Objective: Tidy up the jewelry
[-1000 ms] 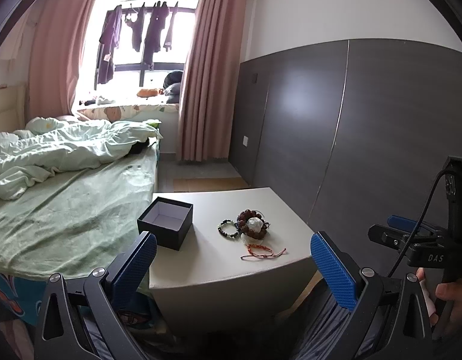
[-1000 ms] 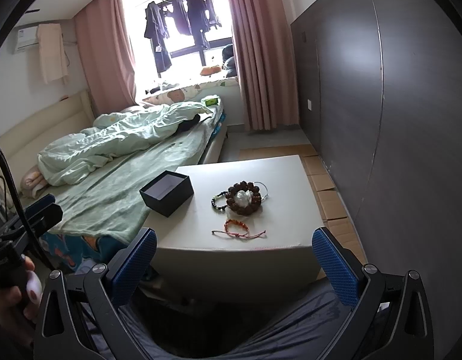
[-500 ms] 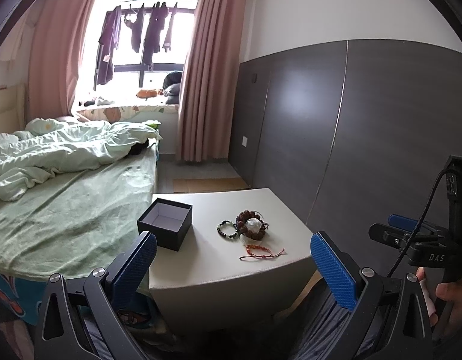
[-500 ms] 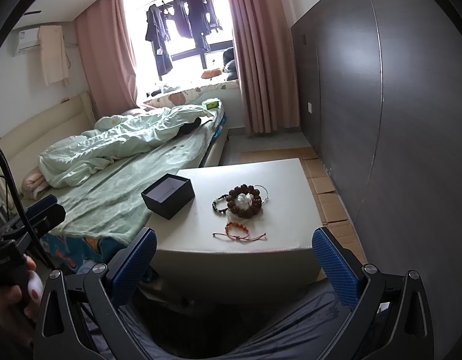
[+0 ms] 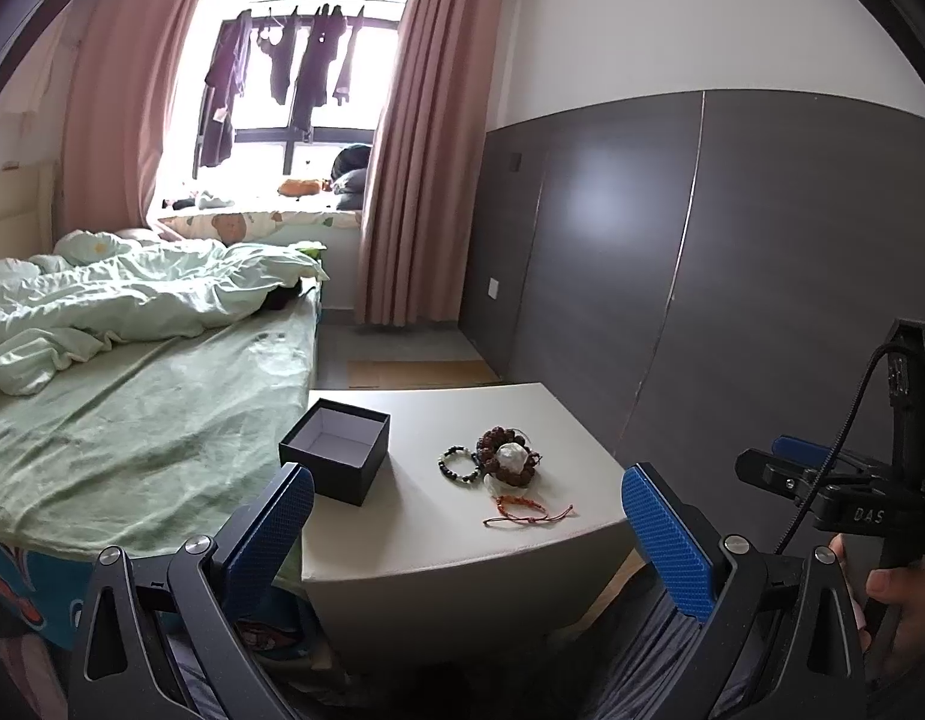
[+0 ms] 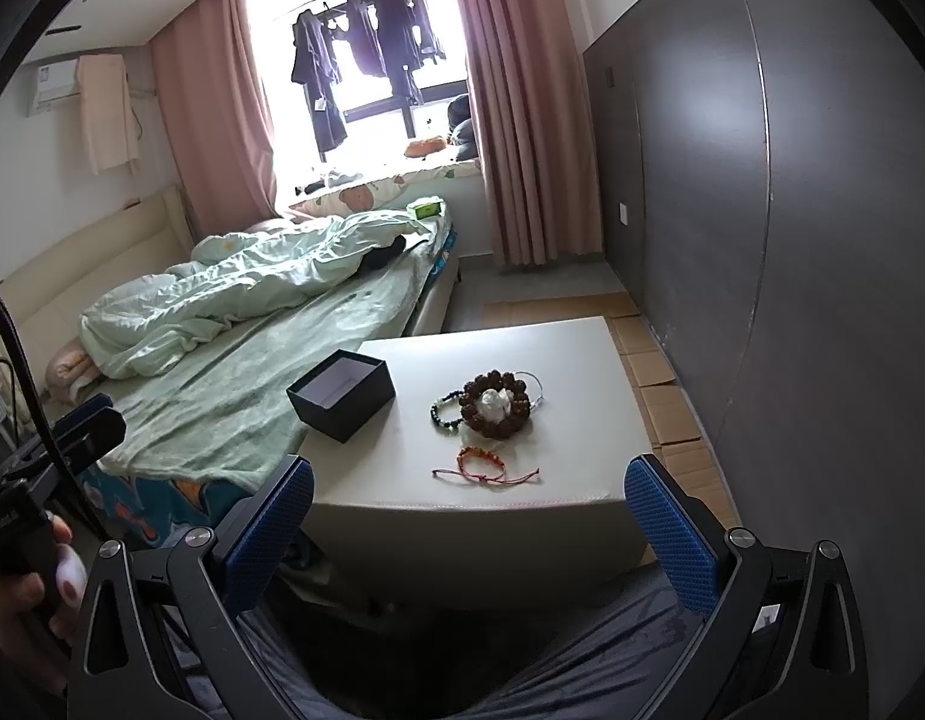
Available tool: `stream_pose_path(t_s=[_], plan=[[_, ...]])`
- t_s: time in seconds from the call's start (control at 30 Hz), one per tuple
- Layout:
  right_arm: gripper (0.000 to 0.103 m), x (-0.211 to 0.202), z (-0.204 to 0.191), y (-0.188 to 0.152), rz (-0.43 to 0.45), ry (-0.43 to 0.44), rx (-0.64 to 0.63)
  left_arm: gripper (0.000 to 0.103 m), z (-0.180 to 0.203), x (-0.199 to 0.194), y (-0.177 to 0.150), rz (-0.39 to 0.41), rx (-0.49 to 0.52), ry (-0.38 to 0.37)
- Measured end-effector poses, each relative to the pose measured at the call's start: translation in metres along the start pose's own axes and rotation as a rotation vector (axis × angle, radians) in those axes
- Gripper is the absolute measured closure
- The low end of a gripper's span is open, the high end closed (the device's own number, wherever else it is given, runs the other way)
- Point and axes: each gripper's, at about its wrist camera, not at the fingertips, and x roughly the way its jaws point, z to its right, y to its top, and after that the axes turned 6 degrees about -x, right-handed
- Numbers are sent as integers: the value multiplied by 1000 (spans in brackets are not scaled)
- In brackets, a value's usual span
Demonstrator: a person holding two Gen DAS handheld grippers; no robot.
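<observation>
An open black box (image 5: 335, 449) (image 6: 341, 393) stands at the left of a white table (image 5: 426, 534) (image 6: 570, 354). To its right lie a brown bead bracelet (image 5: 508, 463) (image 6: 494, 402) around a white item, a small dark bead bracelet (image 5: 456, 463) (image 6: 443, 413), and a red cord bracelet (image 5: 522, 509) (image 6: 483, 465) near the front edge. My left gripper (image 5: 465, 531) and right gripper (image 6: 468, 525) are both open and empty, held well short of the table's front edge.
A bed with green sheets (image 5: 114, 420) (image 6: 222, 372) lies along the table's left side. A dark panelled wall (image 5: 732, 276) (image 6: 732, 210) runs on the right. Cardboard sheets (image 6: 666, 402) cover the floor between table and wall.
Both grippers have drifted slightly, so the table sits a little lower and farther in the views. Nothing on the table has moved.
</observation>
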Motion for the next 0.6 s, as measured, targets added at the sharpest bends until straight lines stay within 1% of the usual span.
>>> stream_pose_path(t_s=[0.13,0.37,0.5,0.6], plan=[[0,7,2,5,3,-1,-1,0,0,5,1,-8,-3,-8],[0,26,14,9,-4,0,14,0,6,28,8,-40,21,-19],[0,39,27,10,-9,19,46,0,4,50,9,-82,17,-19],[0,51,38,9,-22,11,59,1,2,66,7,-116,-1,-26]])
